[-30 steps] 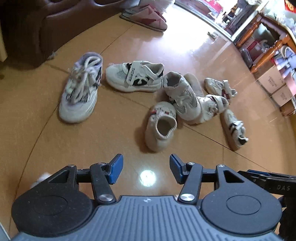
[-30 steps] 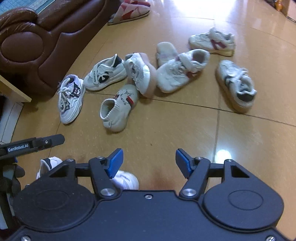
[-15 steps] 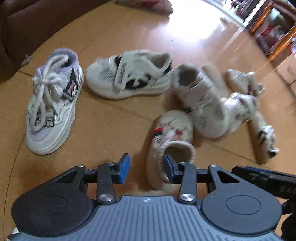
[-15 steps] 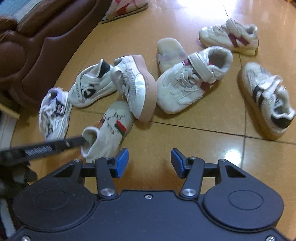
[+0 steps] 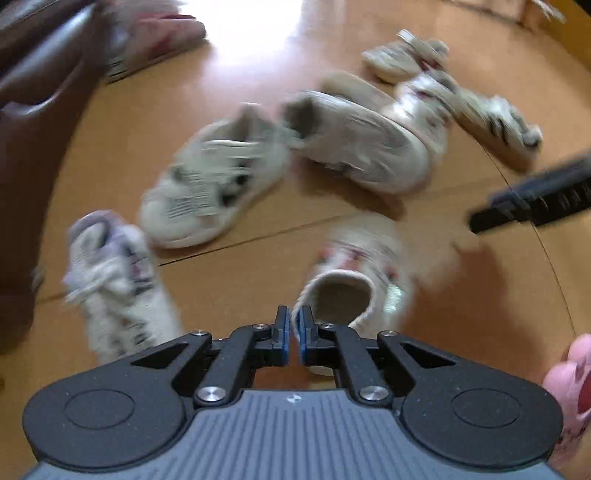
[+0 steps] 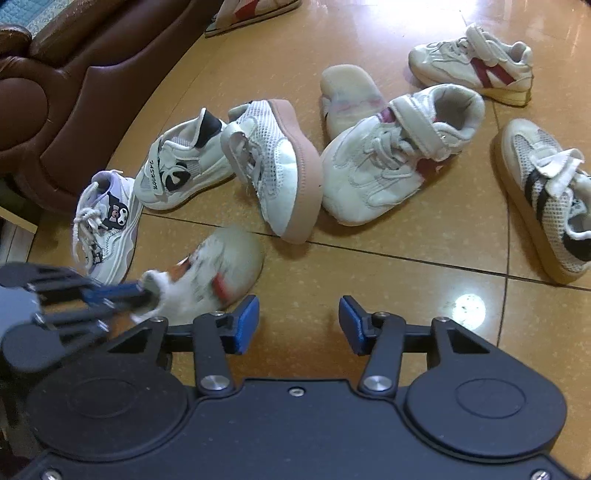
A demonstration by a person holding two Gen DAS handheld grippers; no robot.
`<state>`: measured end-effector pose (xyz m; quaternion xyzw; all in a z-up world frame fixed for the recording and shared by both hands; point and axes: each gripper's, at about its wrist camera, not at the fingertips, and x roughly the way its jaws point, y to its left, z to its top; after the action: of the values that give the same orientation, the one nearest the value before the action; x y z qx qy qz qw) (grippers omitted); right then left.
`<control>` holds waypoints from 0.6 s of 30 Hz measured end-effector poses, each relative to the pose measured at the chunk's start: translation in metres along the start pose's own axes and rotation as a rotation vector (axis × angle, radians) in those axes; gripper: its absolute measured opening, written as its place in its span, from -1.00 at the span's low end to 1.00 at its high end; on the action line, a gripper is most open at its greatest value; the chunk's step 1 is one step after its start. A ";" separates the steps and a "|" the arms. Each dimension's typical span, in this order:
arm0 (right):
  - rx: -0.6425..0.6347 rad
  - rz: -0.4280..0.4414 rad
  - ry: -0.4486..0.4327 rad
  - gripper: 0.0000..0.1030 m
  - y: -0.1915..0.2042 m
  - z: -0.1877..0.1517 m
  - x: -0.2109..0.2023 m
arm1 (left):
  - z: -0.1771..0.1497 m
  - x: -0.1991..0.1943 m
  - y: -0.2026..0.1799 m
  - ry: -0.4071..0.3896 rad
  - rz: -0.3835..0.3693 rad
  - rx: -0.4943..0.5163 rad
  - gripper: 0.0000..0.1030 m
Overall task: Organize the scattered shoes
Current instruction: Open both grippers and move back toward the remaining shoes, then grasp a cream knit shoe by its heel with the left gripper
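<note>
Several small white shoes lie scattered on the tan tile floor. My left gripper is shut on the heel rim of a cream knit shoe with red-green stripes; the same shoe shows blurred in the right wrist view, with the left gripper pinching its collar. My right gripper is open and empty above bare floor, just right of that shoe. A lilac lace-up sneaker, a black-trimmed strap sneaker, a mesh shoe on its side and a maroon-trimmed sneaker lie beyond.
A brown leather sofa stands at the left. A pair of red-white slippers lies at the far edge. Two more sneakers lie at the right. A pink slipper shows at the left wrist view's lower right.
My left gripper closed on the knit shoe's heel rim and swung with it; the view is blurred. My right gripper moved closer to the shoes, still open.
</note>
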<state>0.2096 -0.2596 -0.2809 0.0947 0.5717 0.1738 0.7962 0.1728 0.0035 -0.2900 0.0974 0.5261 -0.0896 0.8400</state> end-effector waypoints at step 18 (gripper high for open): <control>-0.089 0.038 -0.004 -0.04 0.030 -0.004 -0.002 | -0.058 0.006 0.024 0.046 -0.234 -1.221 -0.06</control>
<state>0.2004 -0.2329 -0.2703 0.0703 0.5599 0.2140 0.7974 0.1308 0.0410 -0.3183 -0.4569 0.5075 0.1380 0.7173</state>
